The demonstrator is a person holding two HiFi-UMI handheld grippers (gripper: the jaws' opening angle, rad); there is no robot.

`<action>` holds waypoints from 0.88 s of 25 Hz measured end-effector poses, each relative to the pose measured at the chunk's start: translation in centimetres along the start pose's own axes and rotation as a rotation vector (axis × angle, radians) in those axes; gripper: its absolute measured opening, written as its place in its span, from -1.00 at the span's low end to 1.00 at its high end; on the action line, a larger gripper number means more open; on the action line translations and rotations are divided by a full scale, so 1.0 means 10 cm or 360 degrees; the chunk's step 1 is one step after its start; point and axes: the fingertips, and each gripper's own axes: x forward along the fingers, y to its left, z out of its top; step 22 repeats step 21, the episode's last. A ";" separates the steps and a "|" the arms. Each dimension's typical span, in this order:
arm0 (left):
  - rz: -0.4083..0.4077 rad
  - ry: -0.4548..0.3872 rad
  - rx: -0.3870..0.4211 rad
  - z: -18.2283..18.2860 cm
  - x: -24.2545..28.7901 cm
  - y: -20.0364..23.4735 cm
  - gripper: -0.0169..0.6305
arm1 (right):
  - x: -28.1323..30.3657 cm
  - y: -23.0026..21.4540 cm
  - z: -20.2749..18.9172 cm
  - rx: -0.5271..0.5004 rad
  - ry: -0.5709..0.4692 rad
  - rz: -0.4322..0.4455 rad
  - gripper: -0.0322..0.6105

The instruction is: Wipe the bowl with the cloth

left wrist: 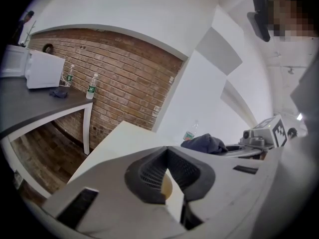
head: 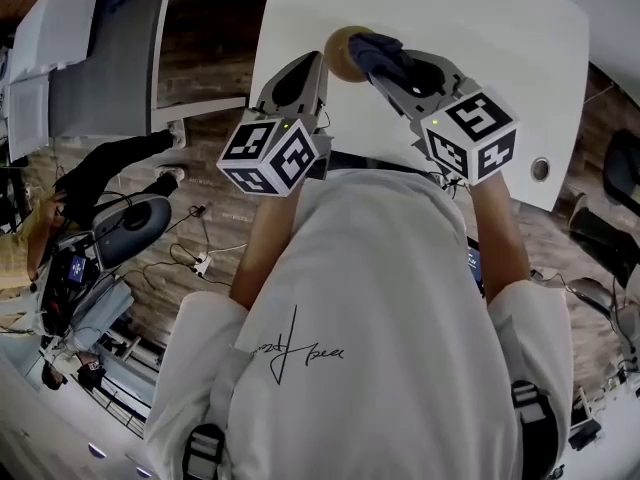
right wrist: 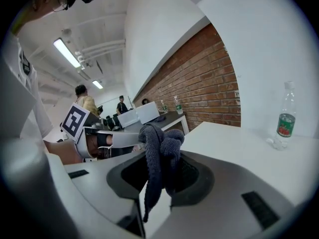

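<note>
Tan bowl (head: 342, 50) pinched in left tongs (left wrist: 167, 177), dark cloth (right wrist: 160, 143) clamped in right tongs (right wrist: 162, 177). Hold the rim steady; sweep the cloth firmly round inside.

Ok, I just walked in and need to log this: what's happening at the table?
A person works above the white table. The left hand-held gripper is shut on the rim of a tan bowl; the right hand-held gripper is shut on a dark cloth, right beside the bowl. Whether cloth and bowl touch is unclear.
</note>
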 end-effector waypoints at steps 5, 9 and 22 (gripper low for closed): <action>0.0003 -0.0026 0.0017 0.03 -0.07 -0.01 -0.97 | -0.04 0.04 0.01 -0.0036 -0.0010 0.0012 -0.58; 0.0000 -0.0047 0.0023 0.08 -0.10 -0.03 -0.97 | -0.07 0.05 0.05 -0.0052 -0.0023 0.0006 -0.58; -0.0064 -0.0058 0.0055 0.19 -0.10 -0.13 -0.98 | -0.21 0.08 0.16 -0.0074 -0.0043 -0.0004 -0.58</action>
